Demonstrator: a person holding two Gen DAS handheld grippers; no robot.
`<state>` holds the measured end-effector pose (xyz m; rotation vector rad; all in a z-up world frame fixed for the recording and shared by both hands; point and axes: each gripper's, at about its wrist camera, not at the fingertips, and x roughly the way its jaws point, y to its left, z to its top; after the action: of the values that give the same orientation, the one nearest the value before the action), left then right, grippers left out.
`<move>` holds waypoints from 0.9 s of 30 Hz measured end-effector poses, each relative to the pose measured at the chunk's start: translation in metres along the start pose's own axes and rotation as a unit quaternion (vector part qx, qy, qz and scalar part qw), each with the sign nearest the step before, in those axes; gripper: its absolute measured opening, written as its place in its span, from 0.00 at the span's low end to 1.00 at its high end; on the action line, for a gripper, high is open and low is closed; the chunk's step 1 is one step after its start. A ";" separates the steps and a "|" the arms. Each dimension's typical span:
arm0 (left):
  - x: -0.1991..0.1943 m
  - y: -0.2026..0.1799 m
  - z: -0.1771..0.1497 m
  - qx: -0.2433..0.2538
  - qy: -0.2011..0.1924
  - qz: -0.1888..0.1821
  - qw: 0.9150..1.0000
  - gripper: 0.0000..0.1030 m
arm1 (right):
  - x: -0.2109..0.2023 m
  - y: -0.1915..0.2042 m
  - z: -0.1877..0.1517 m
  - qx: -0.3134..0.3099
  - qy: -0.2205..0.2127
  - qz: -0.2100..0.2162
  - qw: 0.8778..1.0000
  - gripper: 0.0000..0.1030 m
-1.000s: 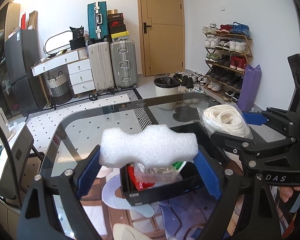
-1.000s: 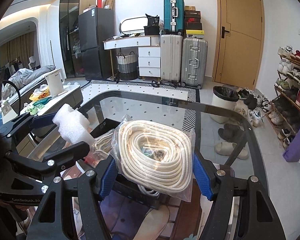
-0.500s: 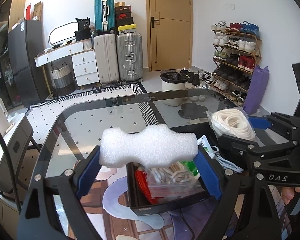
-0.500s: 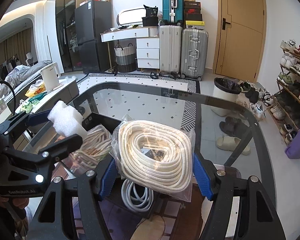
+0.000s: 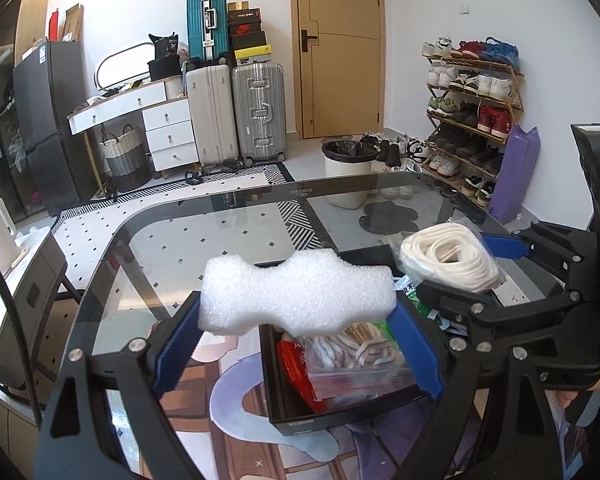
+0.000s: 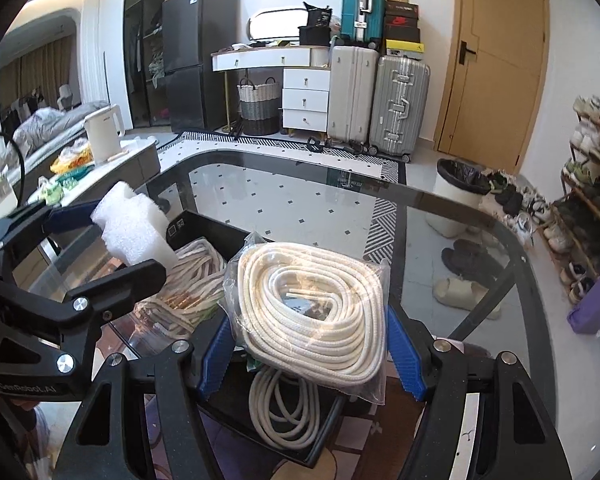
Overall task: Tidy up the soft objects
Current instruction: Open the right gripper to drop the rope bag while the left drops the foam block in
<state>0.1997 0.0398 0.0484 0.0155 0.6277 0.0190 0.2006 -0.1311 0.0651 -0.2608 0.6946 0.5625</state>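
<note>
Left gripper (image 5: 298, 344): clamped on the white foam block (image 5: 296, 294), pads pressing both ends, held above the black bin (image 5: 300, 420).
Right gripper (image 6: 312, 346): closed around the bagged rope coil (image 6: 312, 316), over the bin's 3 o'clock side in the left view.
Bin contents: a bag of cords (image 5: 356, 356), a red packet, a loose white coil (image 6: 284, 404) already inside.
Progress: by my read, well along; both held pieces are not yet dropped in.
Table: glass table (image 5: 220, 232) shows nothing else at 12 o'clock.
</note>
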 end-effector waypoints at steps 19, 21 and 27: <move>-0.007 -0.007 -0.006 0.017 -0.010 -0.012 1.000 0.88 | -0.030 0.006 -0.027 -0.049 -0.021 -0.009 0.999 0.95; -0.010 -0.009 -0.006 0.019 -0.010 -0.012 1.000 0.96 | -0.034 0.006 -0.029 -0.048 -0.024 -0.010 0.998 0.96; -0.028 -0.006 -0.010 0.009 -0.022 -0.011 1.000 0.98 | -0.056 0.008 -0.042 -0.039 -0.047 -0.005 0.998 0.98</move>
<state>0.1711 0.0336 0.0564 0.0263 0.5848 -0.0078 0.1391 -0.1639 0.0710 -0.3076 0.5808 0.5899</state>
